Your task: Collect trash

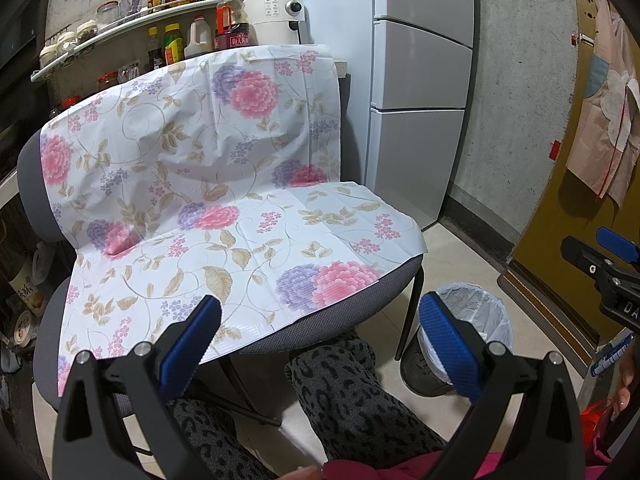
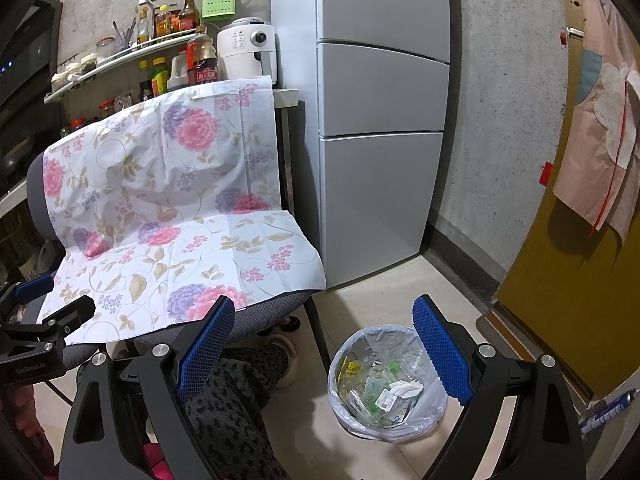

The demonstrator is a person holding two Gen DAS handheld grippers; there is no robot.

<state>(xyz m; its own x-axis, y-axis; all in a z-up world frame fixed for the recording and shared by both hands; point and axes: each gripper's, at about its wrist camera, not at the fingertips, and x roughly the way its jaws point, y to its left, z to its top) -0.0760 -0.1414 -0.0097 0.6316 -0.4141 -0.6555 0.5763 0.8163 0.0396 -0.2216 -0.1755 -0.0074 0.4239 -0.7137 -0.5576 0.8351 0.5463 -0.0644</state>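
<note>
A round trash bin (image 2: 386, 384) with a clear plastic liner stands on the tiled floor right of the chair; it holds several wrappers and paper scraps. It also shows in the left wrist view (image 1: 468, 320), partly behind a finger. My right gripper (image 2: 324, 344) is open and empty, above and just in front of the bin. My left gripper (image 1: 320, 340) is open and empty, over the front edge of the chair seat (image 1: 248, 256), which is covered by a floral sheet with nothing lying on it. The right gripper also shows at the right edge of the left wrist view (image 1: 608, 264).
A grey fridge (image 2: 380, 120) stands behind the bin. A counter with bottles and a white appliance (image 2: 248, 50) is behind the chair. A yellow door (image 2: 580, 280) is to the right. The person's patterned legs (image 1: 340, 392) are below the grippers.
</note>
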